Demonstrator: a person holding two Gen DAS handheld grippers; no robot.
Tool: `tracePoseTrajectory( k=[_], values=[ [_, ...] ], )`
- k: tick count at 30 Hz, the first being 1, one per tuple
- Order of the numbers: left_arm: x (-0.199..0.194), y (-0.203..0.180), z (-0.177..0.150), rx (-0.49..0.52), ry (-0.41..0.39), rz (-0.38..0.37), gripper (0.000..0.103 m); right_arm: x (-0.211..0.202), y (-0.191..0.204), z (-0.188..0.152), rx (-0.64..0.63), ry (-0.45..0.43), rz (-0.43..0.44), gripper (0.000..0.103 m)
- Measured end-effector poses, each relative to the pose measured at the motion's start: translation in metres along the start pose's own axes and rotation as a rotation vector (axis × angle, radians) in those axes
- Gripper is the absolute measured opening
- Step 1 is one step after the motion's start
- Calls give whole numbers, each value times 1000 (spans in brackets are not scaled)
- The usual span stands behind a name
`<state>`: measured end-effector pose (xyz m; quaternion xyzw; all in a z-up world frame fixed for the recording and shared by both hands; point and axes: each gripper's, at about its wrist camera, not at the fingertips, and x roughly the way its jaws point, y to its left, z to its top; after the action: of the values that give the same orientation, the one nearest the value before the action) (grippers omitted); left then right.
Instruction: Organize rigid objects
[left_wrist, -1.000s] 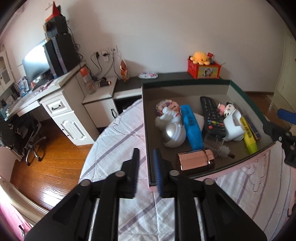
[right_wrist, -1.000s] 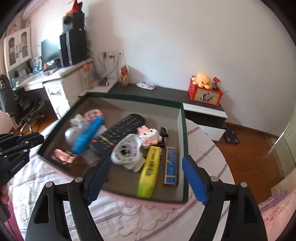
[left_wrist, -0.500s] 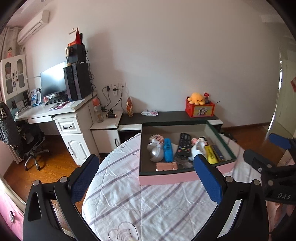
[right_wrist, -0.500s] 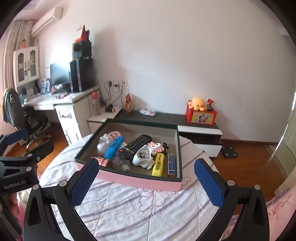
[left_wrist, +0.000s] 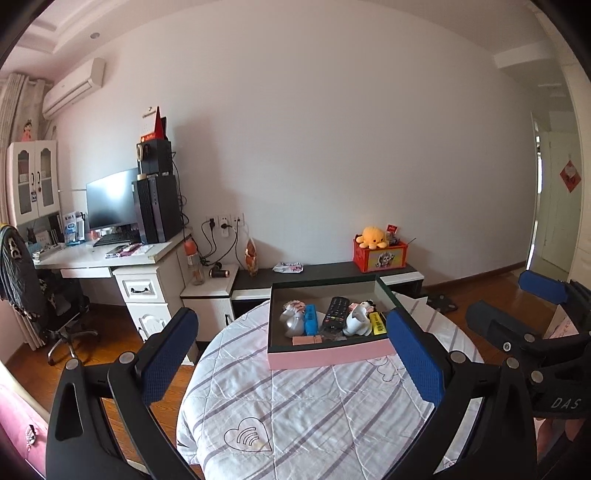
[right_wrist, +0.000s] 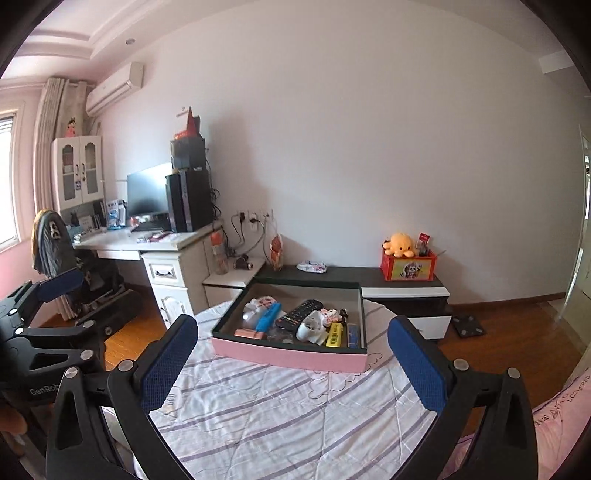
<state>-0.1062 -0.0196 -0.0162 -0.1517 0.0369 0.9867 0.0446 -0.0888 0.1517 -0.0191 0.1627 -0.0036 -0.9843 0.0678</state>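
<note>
Both grippers, left (left_wrist: 291, 354) and right (right_wrist: 291, 358), have withdrawn, jaws wide, empty; box (right_wrist: 288, 356) ahead; overcrowding risks snagging neighbouring items.

You see a pink-fronted tray (right_wrist: 288, 356) with a dark green rim, holding a black remote (right_wrist: 299, 314), a blue bar (right_wrist: 268, 316) and a yellow block (right_wrist: 334, 334), on a white surface (right_wrist: 280, 410) striped grey.
</note>
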Motion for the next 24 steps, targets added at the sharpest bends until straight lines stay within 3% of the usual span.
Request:
tracePoseTrajectory(
  k=[3,24],
  values=[
    [-19,1,2,-2,-30,16,103,-16,7,0,-25,-34,-40,103],
    [-114,-11,11,-3,-249,64,103,-105,19,5,-58,-210,-94,103]
  ],
)
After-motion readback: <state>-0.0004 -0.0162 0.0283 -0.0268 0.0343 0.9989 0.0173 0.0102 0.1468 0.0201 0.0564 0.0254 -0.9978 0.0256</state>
